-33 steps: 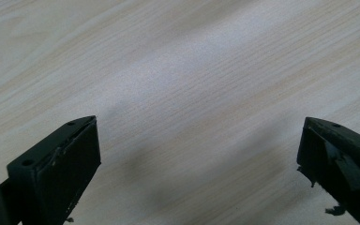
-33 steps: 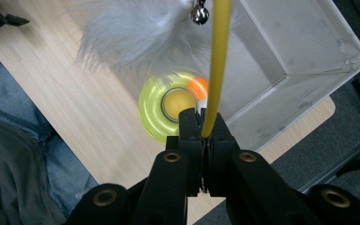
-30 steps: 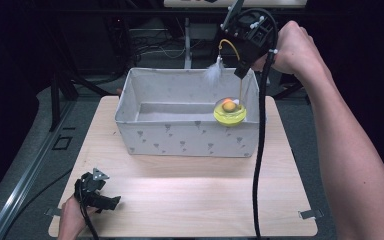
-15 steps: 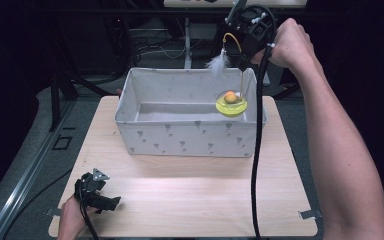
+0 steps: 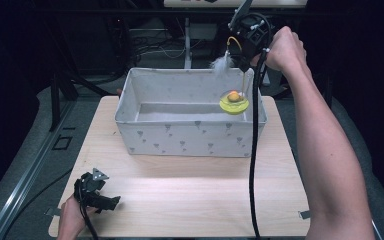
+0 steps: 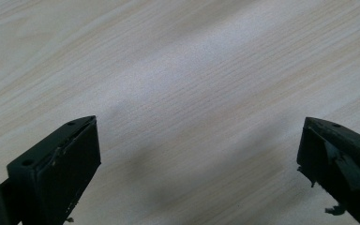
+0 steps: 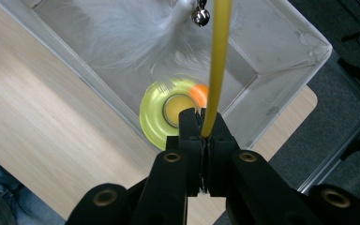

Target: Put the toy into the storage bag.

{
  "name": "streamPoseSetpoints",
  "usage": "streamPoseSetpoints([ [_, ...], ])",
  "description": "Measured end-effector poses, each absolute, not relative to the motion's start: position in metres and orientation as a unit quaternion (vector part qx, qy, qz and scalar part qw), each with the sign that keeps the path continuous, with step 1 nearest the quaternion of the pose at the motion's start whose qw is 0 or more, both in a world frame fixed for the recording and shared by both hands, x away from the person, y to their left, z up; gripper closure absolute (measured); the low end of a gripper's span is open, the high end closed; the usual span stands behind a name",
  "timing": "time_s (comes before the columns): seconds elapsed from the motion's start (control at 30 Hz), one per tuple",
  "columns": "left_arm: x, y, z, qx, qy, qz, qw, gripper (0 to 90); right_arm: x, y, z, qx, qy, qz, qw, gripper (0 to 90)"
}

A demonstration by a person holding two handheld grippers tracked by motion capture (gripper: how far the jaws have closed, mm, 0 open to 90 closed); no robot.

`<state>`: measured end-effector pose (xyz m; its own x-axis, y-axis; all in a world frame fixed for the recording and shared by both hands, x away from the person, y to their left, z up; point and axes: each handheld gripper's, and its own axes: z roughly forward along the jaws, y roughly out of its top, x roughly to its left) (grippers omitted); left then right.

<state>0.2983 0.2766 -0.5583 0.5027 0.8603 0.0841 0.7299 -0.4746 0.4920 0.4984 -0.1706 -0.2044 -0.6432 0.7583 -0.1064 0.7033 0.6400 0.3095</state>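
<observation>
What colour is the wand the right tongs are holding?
Yellow. The wand, clamped in the right tongs, shows best in the right gripper view.

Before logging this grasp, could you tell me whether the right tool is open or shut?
Shut: the right tool clamps the yellow stick, its jaws pressed together.

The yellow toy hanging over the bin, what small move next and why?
Probably keep lifting: the right gripper is shut on the wand, and the toy's yellow disc hangs at the bin rim, not clear of its right wall.

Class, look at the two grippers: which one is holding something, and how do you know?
The right gripper, raised over the bin: its jaws are shut on a yellow rod. The left gripper is open over bare table.
</observation>
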Motion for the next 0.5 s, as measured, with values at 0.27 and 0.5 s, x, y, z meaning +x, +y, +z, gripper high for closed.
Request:
streamPoseSetpoints([
  [0.27, 0.298, 0.277, -0.558, 0.845, 0.470, 0.162, 0.199, 0.0, 0.507, -0.176, -0.220, 0.414, 0.895, 0.121, 0.113, 88.2],
  [0.5, 0.298, 0.277, -0.558, 0.845, 0.469, 0.164, 0.198, 0.0, 0.513, -0.181, -0.238, 0.422, 0.893, 0.118, 0.105, 88.2],
])
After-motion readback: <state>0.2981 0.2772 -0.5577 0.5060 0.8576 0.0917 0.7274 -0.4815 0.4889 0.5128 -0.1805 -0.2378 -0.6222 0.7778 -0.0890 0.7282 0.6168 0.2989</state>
